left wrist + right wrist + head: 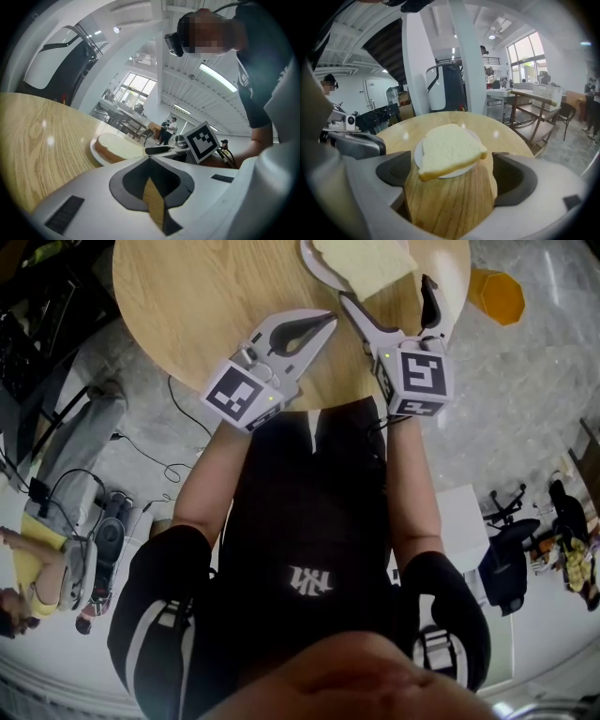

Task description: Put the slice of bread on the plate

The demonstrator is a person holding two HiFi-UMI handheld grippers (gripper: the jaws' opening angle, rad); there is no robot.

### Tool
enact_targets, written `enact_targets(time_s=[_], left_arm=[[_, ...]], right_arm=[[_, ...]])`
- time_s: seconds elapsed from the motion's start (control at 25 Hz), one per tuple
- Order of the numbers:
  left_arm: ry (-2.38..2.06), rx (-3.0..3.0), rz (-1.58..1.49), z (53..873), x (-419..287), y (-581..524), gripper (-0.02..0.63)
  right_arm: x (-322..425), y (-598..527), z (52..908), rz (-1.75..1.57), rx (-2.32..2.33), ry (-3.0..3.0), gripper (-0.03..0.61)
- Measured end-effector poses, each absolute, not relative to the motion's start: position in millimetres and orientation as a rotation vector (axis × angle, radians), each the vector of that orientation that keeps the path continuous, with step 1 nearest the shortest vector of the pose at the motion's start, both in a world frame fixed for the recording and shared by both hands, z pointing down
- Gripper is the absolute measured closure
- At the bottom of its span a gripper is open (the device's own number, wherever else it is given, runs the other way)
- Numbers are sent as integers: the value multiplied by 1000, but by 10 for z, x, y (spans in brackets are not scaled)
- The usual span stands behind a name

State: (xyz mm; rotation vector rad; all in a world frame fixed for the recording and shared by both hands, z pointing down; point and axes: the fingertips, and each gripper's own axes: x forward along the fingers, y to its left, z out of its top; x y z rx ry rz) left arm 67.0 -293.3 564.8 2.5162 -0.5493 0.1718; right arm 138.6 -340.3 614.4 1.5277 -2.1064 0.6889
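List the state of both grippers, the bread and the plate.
Left gripper: shut, nothing between its jaws.
Right gripper: open, empty, pointed at the bread.
Slice of bread: lying flat on the plate, overhanging its rim.
Plate: right side up on the round wooden table, carrying the bread.

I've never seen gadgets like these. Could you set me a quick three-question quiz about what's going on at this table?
1. True or false: the slice of bread lies on the plate.
2. The right gripper is holding: A) the bread, B) the plate, C) nothing.
3. Fill in: the plate stands on a round ____ table.

Key: 1 true; 2 C, its jaws are apart with the bread ahead of them; 3 wooden.
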Motion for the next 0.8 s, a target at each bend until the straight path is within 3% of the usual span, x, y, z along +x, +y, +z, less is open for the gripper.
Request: enact_targets(time_s=[0.12, 0.2, 0.36, 0.44, 0.6, 0.8], left_arm=[[-544, 2510, 173, 5670, 659, -2920, 603], [-544, 2512, 169, 5686, 644, -2924, 603], [-548, 2531, 157, 5534, 655, -2960, 603], [-545, 2534, 149, 5426, 630, -2997, 603], [-527, 2522, 148, 5220, 558, -3070, 603], [-527, 2575, 70, 4860, 498, -3397, 603]], right_arm=[[1355, -3396, 6096, 675, 1516, -2139, 32], [1315, -3386, 6076, 661, 1496, -2165, 68], [1262, -3342, 5924, 624, 1432, -2234, 282], [1206, -3342, 5808, 623, 1408, -2271, 350], [994, -3332, 5548, 686, 1330, -2351, 555], [769, -3585, 5136, 622, 1238, -2451, 578]])
